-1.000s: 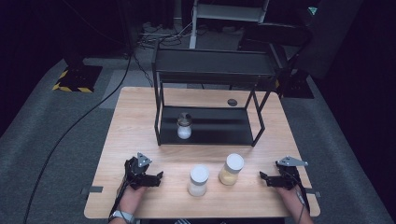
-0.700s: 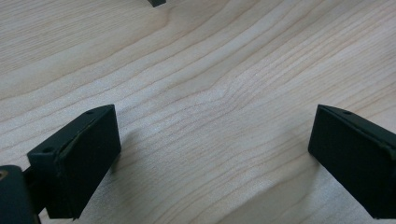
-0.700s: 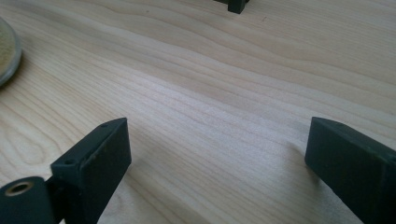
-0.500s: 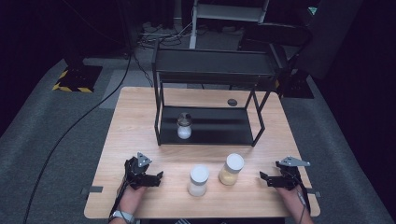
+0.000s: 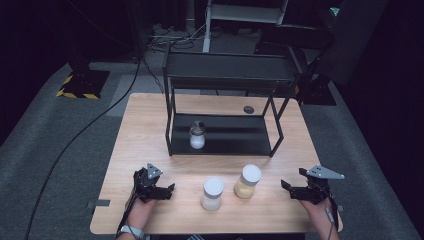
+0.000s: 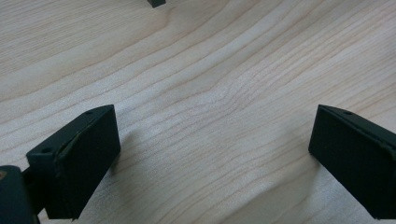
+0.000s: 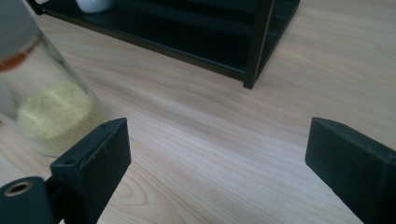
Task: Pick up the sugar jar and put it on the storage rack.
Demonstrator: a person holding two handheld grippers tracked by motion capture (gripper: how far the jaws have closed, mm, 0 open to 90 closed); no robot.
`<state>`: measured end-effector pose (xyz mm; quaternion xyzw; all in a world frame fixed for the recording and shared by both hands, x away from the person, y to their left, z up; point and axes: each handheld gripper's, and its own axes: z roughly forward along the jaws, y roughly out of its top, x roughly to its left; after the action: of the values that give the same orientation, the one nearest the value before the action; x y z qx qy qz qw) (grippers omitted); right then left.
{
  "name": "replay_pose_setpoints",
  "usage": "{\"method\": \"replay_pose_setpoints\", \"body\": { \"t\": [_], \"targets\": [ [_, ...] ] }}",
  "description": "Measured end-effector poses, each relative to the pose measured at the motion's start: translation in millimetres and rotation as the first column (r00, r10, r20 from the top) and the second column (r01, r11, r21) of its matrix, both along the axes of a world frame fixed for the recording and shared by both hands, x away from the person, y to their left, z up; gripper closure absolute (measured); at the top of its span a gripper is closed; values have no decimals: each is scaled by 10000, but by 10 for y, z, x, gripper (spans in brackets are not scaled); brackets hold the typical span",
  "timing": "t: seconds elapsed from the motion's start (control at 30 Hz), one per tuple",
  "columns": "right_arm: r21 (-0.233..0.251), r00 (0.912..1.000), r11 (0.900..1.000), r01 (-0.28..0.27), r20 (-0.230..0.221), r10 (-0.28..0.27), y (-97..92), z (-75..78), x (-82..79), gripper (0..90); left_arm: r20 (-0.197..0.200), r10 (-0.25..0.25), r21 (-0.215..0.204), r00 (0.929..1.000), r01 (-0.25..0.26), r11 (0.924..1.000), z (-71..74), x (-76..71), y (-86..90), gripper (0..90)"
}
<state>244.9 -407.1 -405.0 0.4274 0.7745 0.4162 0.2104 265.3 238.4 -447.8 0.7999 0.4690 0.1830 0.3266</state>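
Nothing has shifted in the last second: my left tongs (image 5: pixel 167 189) and my right tongs (image 5: pixel 287 187) rest low at the near edge of the worktop (image 5: pixel 150 130) just as they did before, both spread wide and pinching nothing. In the left gripper view the jaws stand well apart over bare wood grain; in the right gripper view they stand equally wide.

Between my hands stand two jars. The white-filled jar (image 5: pixel 212 193) sits nearer my left side, and the yellow-filled jar (image 5: pixel 247 181) stands just right of it and a little farther back, close beside it but apart. In the right gripper view that yellow-filled jar (image 7: pixel 44 105) looms at the left, just beyond my left jaw. A third, smaller jar (image 5: pixel 197 135) already stands on the bottom shelf of the black rack (image 5: pixel 225 75) at the far middle.

I judge the stillness to mean I am only poised: the two near jars wait untouched, and the rack's shelf has room beside the small jar.
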Motion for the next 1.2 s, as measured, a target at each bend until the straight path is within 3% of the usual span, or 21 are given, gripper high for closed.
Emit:
{"method": "replay_pose_setpoints", "body": {
  "t": [0.23,0.53,0.7,0.93,1.2],
  "targets": [
    [94,9990,9998,-149,424,144,76,233,-57,68,-5,1,4,10000,-1,10000,1,1,-1,20],
    [38,9972,9989,-460,596,457,201,482,-47,68,-50,-96,22,9999,96,10000,3,18,0,3],
    [110,9955,9980,-630,719,620,273,572,-46,68,-40,-139,17,9999,139,9999,1,25,5,2],
    [-138,9955,9973,-723,596,730,425,694,-23,70,-28,-197,28,9998,197,9998,1,32,11,2],
    [62,9933,9956,-931,689,925,538,811,-22,71,-40,-222,49,9997,222,9997,5,42,8,2]
  ]
}}
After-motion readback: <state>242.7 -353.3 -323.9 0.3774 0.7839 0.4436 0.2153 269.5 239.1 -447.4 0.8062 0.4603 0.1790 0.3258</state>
